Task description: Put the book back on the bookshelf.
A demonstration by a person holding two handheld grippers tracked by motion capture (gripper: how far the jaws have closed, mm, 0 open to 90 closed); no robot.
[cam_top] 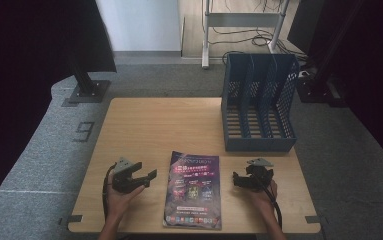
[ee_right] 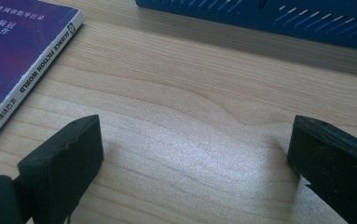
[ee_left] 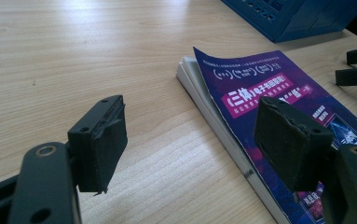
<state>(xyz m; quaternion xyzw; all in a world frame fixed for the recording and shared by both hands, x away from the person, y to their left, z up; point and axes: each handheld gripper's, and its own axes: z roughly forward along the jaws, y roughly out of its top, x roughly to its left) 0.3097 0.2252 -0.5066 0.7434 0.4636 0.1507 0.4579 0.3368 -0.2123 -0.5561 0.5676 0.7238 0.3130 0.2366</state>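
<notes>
Magazine: a purple-covered magazine (cam_top: 193,190) is lying flat on the surface, low in the centre of the high view, between the two grippers and touching neither.
Magazine in the left gripper view: it (ee_left: 278,98) is running from the upper centre toward the lower right, with its white page edges facing the camera.
Magazine in the right gripper view: it (ee_right: 17,51) is sitting in the upper left corner, spine showing, with the words "SCIENCE FICTION WORLD" on it.
Left gripper: the left gripper (cam_top: 138,176) is resting in a hand at the lower left of the high view, just beside the magazine; its jaws are standing wide apart with nothing between them.
Right gripper: the right gripper (cam_top: 240,180) is sitting at the lower right of the high view, near the magazine's other edge; its jaws are also spread wide over bare wood.
File rack: a blue file rack (cam_top: 259,105) is standing at the upper right of the surface, well apart from the magazine.
Surface: the pale wooden surface (cam_top: 149,130) is carrying everything.
</notes>
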